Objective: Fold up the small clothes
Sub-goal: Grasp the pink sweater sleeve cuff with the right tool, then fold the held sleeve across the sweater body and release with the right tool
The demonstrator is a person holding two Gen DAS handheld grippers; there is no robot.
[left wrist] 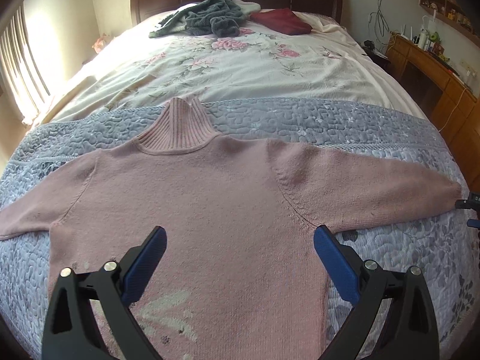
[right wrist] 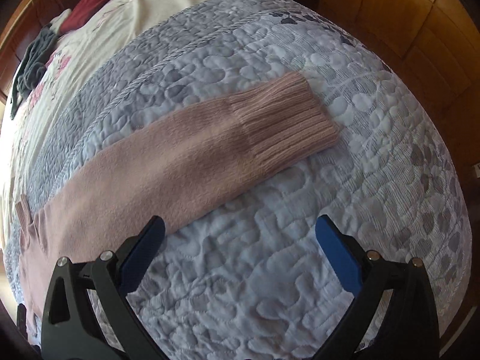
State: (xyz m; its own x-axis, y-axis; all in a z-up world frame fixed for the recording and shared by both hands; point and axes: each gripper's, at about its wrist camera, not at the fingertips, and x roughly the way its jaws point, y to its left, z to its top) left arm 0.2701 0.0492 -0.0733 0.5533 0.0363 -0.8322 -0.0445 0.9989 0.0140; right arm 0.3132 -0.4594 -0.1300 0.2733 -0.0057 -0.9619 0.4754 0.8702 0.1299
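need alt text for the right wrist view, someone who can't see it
A pink sweater sleeve lies flat on a grey-blue quilted bedspread, its ribbed cuff pointing toward the bed's far edge. The right hand-held gripper is open just short of it, holding nothing. Dark clothes lie far up the bed.

Quilt (right wrist: 270,270) bare around sleeve cuff (right wrist: 285,120); clothes pile (left wrist: 207,18) far off.

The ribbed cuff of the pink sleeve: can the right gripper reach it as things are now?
Probably yes. The right gripper is open above the quilt, and nothing lies between it and the ribbed cuff, which rests flat.
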